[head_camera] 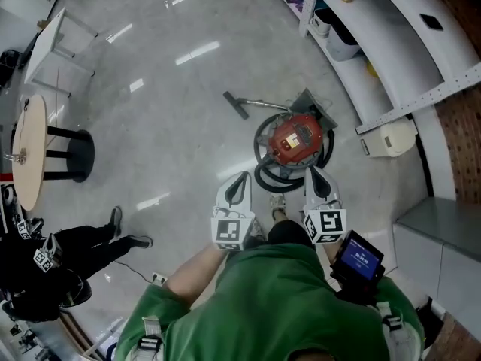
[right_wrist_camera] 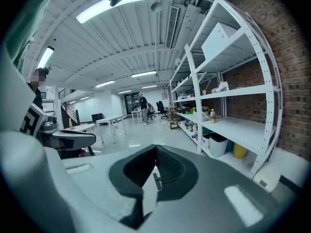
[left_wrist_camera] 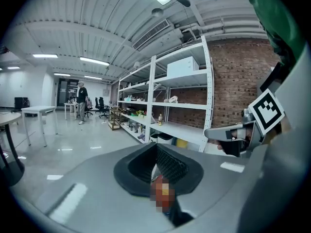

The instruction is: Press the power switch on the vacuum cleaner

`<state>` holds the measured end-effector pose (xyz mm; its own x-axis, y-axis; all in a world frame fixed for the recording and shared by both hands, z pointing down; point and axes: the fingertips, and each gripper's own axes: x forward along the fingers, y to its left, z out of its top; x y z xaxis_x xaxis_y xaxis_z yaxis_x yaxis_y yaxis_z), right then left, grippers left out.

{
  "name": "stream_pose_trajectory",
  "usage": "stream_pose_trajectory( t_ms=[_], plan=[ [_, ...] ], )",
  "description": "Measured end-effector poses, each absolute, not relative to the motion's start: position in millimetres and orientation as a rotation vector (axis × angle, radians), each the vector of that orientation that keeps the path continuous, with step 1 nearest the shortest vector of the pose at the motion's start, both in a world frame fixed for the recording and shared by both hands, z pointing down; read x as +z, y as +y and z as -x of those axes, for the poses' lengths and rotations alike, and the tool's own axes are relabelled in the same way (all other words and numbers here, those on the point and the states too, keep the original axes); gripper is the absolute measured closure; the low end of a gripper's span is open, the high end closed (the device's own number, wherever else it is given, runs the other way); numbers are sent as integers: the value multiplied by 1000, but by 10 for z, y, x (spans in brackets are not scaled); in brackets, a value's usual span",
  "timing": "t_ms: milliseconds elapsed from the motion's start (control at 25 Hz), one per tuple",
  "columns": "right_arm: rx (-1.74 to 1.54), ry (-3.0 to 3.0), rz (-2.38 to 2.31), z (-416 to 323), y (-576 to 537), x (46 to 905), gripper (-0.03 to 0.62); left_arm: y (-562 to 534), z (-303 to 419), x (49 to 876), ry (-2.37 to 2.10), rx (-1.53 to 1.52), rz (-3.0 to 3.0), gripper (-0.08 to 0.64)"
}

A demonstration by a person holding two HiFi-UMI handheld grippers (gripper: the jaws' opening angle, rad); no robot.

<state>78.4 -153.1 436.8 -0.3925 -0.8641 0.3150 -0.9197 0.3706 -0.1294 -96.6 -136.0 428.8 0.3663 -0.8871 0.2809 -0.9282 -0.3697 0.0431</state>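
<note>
A red vacuum cleaner (head_camera: 295,140) sits on the floor (head_camera: 165,104) beside white shelves (head_camera: 391,59), with its black hose (head_camera: 264,177) looped around it. The left tongs (head_camera: 242,177) and right tongs (head_camera: 313,173) hover above its near side, apart from it. Both pairs are drawn together and hold nothing.

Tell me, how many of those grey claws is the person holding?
2: the left claw and the right claw, side by side, both pointing toward the red vacuum cleaner. None seems hidden.
</note>
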Motion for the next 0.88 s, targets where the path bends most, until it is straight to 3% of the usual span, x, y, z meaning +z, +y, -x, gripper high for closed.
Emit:
stream_pose_trajectory(
  t_ms=[880],
  plan=[
    [587,-2341,-1373,-790,-2457,5851,592,-2135,672,5631,-1539,528,-2247,552]
  ],
)
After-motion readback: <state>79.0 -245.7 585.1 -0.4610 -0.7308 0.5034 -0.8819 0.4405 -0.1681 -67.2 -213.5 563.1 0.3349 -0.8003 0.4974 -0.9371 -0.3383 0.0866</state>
